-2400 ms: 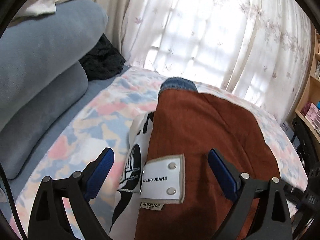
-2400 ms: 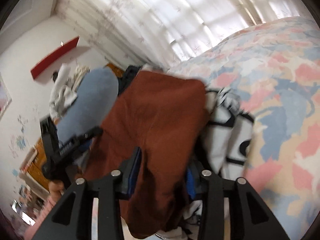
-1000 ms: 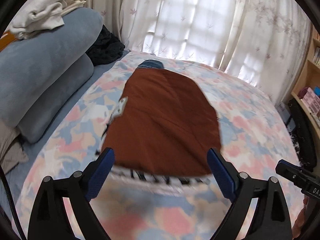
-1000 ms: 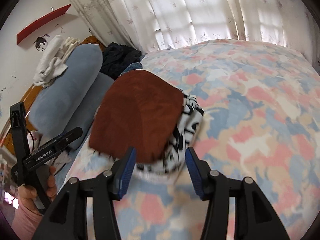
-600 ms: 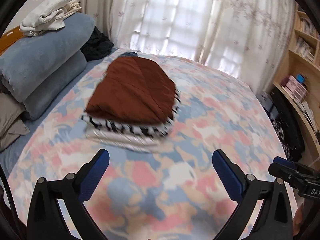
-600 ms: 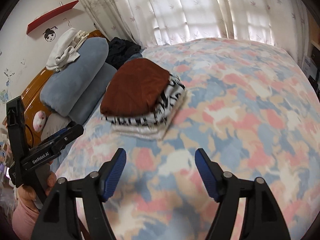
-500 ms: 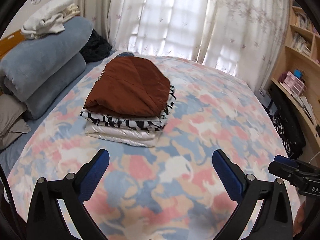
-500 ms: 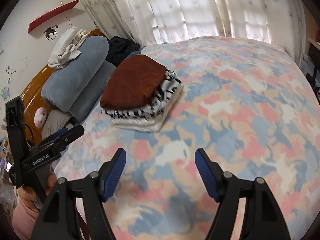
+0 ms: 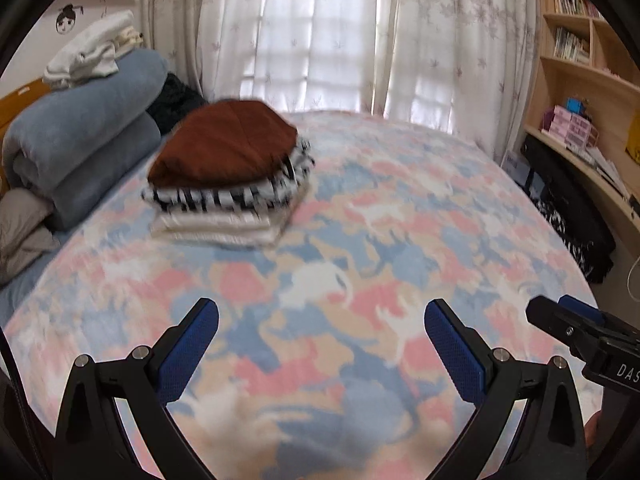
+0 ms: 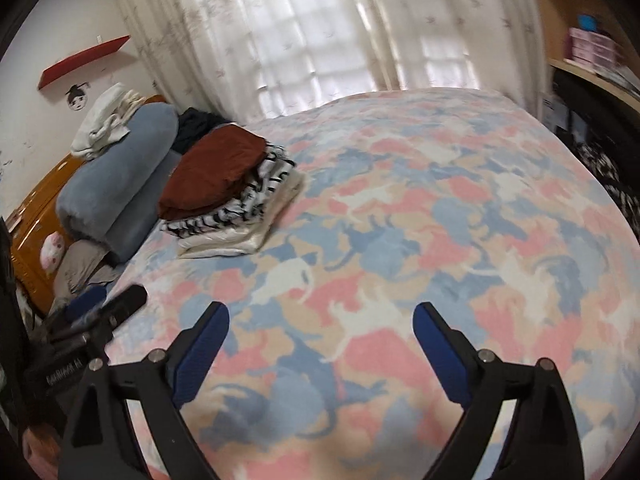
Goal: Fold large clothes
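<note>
A stack of folded clothes lies on the far left part of the bed [image 9: 360, 248]. A rust-brown garment [image 9: 224, 144] [image 10: 216, 172] tops it, over a black-and-white patterned piece [image 9: 224, 196] [image 10: 240, 204] and a cream one [image 9: 216, 228] [image 10: 224, 242]. My left gripper [image 9: 322, 320] stands open above the patterned bedspread, well short of the stack, with nothing between its fingers. My right gripper [image 10: 322, 320] has its jaws still opening, also empty, over the bedspread [image 10: 400, 240]. Each gripper shows at the edge of the other's view.
Rolled blue-grey bedding [image 9: 80, 140] with white clothes [image 9: 92, 52] on top lines the left side, beside a dark heap [image 9: 176, 100]. Wooden shelves [image 9: 580, 80] and a black bag [image 9: 568, 208] stand along the right. Curtains [image 9: 340, 32] hang behind the bed.
Both grippers have pulled back from the stack, which now sits farther away on the bed. The right gripper's jaws have spread much wider; the left stayed wide.
</note>
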`<state>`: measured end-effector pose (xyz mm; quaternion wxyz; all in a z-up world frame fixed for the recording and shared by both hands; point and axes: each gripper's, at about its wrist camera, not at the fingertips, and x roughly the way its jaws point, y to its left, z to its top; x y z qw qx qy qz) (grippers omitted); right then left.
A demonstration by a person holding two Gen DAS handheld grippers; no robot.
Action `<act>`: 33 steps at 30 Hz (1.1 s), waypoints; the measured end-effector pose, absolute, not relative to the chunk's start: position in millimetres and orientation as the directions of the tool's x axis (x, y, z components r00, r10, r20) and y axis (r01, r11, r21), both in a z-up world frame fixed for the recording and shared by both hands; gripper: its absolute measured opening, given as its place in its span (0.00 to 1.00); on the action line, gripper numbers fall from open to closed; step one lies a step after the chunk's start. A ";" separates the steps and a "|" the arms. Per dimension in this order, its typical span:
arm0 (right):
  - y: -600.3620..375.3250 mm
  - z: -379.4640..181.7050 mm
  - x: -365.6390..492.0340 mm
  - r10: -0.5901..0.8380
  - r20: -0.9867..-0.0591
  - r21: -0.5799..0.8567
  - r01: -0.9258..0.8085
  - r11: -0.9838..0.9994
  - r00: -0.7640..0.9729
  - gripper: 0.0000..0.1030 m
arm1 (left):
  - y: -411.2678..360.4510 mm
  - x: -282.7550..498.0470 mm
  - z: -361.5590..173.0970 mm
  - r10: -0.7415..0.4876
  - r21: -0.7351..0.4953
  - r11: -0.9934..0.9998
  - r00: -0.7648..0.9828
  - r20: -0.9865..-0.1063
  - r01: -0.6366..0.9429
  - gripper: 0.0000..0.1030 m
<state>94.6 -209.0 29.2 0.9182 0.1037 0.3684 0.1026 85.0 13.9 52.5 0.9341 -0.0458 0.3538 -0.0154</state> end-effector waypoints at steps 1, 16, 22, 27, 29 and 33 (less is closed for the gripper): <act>-210.9 20.6 88.7 0.251 -0.659 0.263 -0.096 0.960 0.709 0.91 | 8.0 80.3 43.9 -0.060 -0.093 0.996 0.740 -0.670 -0.004 0.99; -220.5 -13.7 32.7 0.134 -0.701 0.195 0.009 0.981 0.701 0.91 | -24.3 34.6 32.1 0.018 -0.017 0.999 0.732 -0.681 -0.040 0.99; -222.3 2.0 21.4 0.102 -0.671 0.165 0.013 0.986 0.734 0.91 | -27.4 29.3 42.7 0.023 -0.007 0.999 0.739 -0.673 -0.037 0.99; -221.5 8.4 15.7 0.088 -0.657 0.149 0.015 0.989 0.749 0.91 | -26.5 28.2 43.4 0.020 -0.010 0.999 0.738 -0.675 -0.037 0.99; -222.0 9.7 14.3 0.085 -0.653 0.145 0.014 0.989 0.752 0.91 | -26.9 27.1 44.7 0.023 -0.008 0.999 0.735 -0.678 -0.039 0.99; -222.6 10.5 13.4 0.086 -0.655 0.147 0.014 0.989 0.750 0.91 | -27.7 23.8 46.9 0.029 -0.004 0.999 0.737 -0.676 -0.043 0.99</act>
